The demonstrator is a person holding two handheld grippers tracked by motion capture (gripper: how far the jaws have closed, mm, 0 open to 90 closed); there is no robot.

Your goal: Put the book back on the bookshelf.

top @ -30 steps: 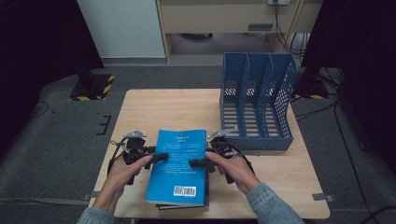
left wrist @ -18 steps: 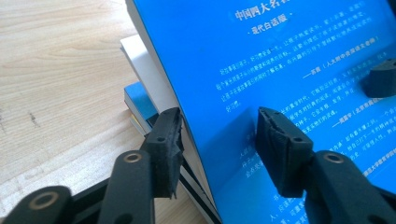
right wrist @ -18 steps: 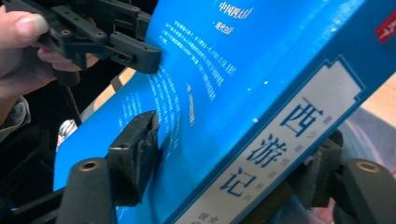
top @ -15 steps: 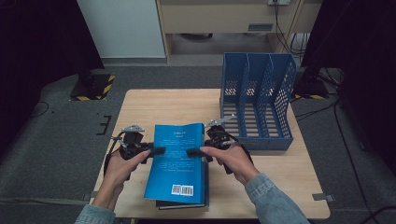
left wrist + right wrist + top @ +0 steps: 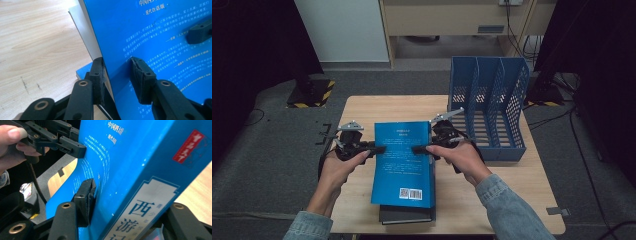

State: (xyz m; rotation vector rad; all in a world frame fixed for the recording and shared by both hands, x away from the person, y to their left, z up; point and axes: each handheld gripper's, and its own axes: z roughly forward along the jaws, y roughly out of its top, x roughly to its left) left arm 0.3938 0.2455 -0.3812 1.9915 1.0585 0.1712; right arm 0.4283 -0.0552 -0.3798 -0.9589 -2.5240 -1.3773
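Your left gripper (image 5: 379, 149) comes in level from the left edge of the blue book (image 5: 403, 162), forearm angled up from the bottom of the high view, hand wrapped round the gripper body. Your right gripper (image 5: 418, 149) mirrors it from the book's right edge, wrist bent inward, denim sleeve (image 5: 507, 210) behind.

Left gripper's jaws have just been closing; in the left gripper view one pad sits on the blue cover, the other against the page edge, so it's clamped on the blue book (image 5: 155, 37). Right gripper's jaws have just been closing too; in the right gripper view the left pad presses the cover and the spine side runs down to the right jaw, so it's clamped on the book (image 5: 140, 170) as well.

Book is held between the two grippers over the front-middle of the tabletop (image 5: 362, 107), back cover up, barcode end toward you, near end tilted down. Under it a dark book (image 5: 407, 214) lies flat on the tabletop, its near end sticking out past the blue one. Whether the two still touch, can't tell.

Blue file rack (image 5: 489, 107) stands at the right rear of the tabletop, just right of your right gripper, open side facing up and toward you. Its three slots, split by mesh dividers, hold nothing.
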